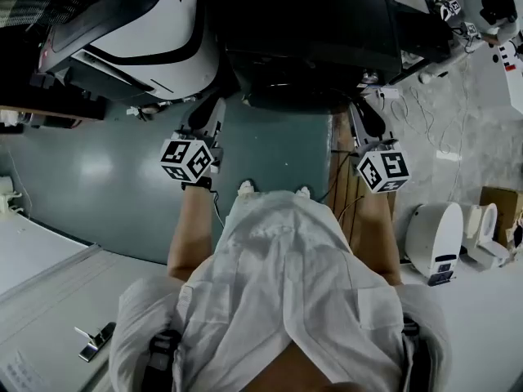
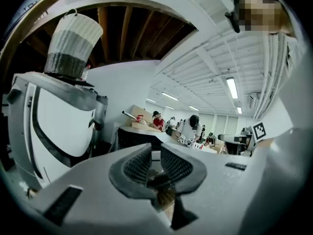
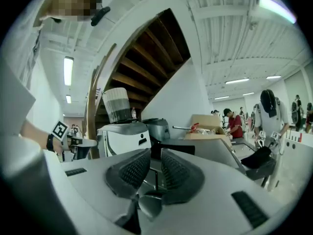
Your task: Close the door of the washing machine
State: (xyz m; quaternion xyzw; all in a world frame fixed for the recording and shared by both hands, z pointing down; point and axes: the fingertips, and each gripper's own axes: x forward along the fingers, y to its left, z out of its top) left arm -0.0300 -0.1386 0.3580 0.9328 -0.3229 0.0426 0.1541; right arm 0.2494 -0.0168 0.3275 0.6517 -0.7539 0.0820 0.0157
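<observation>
A white washing machine [image 1: 122, 23] with a black stripe stands at the upper left of the head view, and a dark machine [image 1: 302, 23] stands beside it at the top centre. I cannot make out a door on either. My left gripper [image 1: 208, 111] and right gripper [image 1: 365, 113] are held up side by side in front of them, touching nothing. In the left gripper view the left gripper [image 2: 155, 156] has a narrow gap between its pads and nothing in it, with the white washing machine [image 2: 54, 126] at the left. The right gripper [image 3: 155, 161] is also slightly parted and empty, facing the white washing machine [image 3: 122, 138].
A striped woven basket [image 2: 73, 43] sits on top of the white machine. White toilet-shaped fixtures [image 1: 445, 235] and loose cables [image 1: 425, 104] lie on the floor at the right. A cardboard box [image 3: 210, 124] rests on a bench, and people work further back.
</observation>
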